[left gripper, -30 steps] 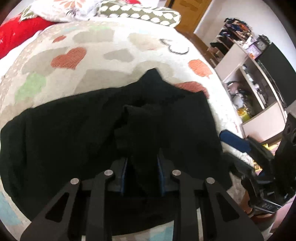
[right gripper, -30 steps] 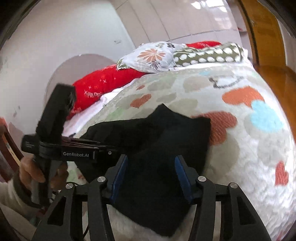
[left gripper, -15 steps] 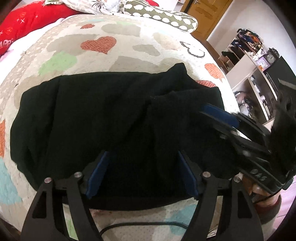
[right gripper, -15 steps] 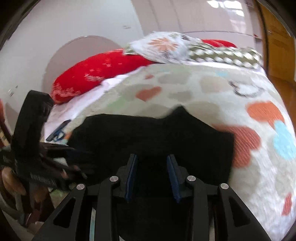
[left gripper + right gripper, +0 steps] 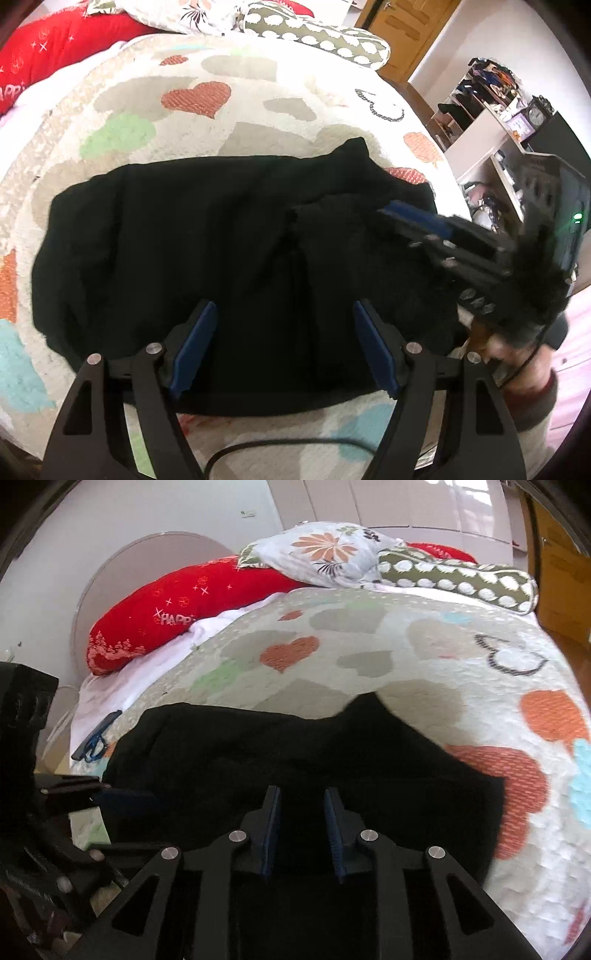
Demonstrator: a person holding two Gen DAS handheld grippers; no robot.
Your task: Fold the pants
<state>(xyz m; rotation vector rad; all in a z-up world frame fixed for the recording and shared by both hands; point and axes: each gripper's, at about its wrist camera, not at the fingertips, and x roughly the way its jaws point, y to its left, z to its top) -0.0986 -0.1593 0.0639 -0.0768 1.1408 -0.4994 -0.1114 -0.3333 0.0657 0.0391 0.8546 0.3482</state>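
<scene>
Pants (image 5: 207,251) released by left tongs (image 5: 284,314), now spread wide.

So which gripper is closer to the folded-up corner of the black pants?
Right. The right gripper sits over that raised fold with its fingers narrowed around the black pants. The left gripper hangs wide open over the near edge, further along the bed.

This was a home bedroom: a bed under a cream heart-patterned quilt (image 5: 258,110), a red bolster pillow (image 5: 192,605) and floral pillow (image 5: 325,554) at the far headboard, cluttered white shelves (image 5: 491,147) right.
</scene>
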